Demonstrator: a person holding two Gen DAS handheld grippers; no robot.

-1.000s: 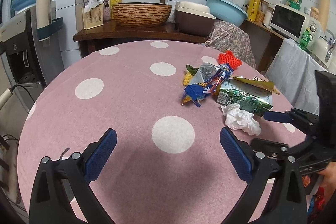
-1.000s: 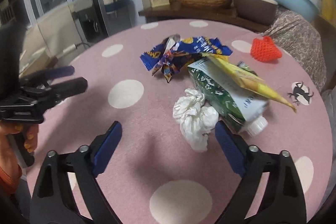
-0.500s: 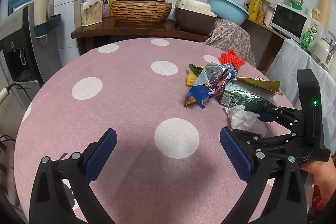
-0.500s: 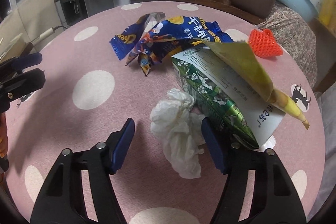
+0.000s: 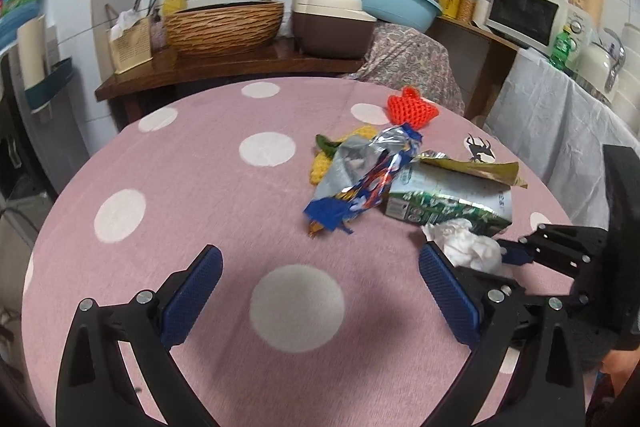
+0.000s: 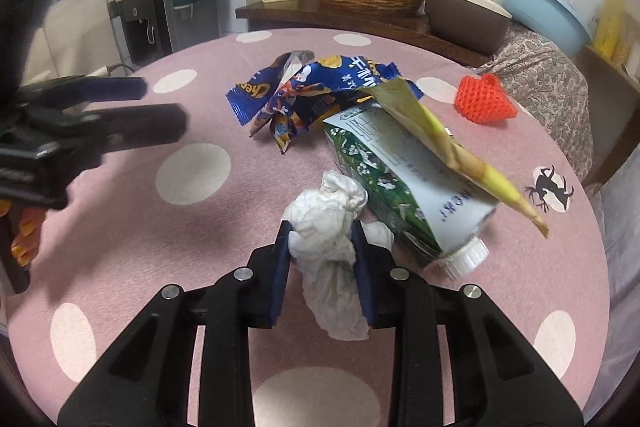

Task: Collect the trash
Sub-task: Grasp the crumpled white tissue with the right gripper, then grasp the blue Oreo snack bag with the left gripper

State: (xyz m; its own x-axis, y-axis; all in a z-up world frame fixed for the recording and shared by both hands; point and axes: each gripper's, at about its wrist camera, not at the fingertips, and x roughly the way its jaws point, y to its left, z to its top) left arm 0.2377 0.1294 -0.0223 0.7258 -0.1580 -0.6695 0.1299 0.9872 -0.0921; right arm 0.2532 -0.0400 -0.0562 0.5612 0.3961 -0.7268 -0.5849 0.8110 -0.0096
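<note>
A crumpled white tissue (image 6: 324,223) (image 5: 468,247) lies on the pink dotted table (image 6: 192,227) beside a green milk carton (image 6: 392,187) (image 5: 444,199). My right gripper (image 6: 321,231) (image 5: 516,255) is closing its jaws on the tissue, and both blue pads touch its sides. A blue snack wrapper (image 6: 312,87) (image 5: 364,183), a yellow-green wrapper (image 6: 440,143) draped over the carton and a red foam net (image 6: 484,99) (image 5: 412,107) lie further back. Well to the left of the pile hovers my left gripper (image 5: 320,259) (image 6: 160,103), open and holding nothing.
Behind the table runs a wooden counter (image 5: 224,67) with a woven basin (image 5: 224,27) and a brown pot (image 5: 332,23). A water dispenser (image 6: 148,11) stands at the left. A cloth-covered bench (image 5: 560,115) with a microwave (image 5: 524,15) is at the right.
My right gripper moved in over the tissue and its jaws narrowed from wide open until they touch it. The left gripper drifted sideways and stayed open.
</note>
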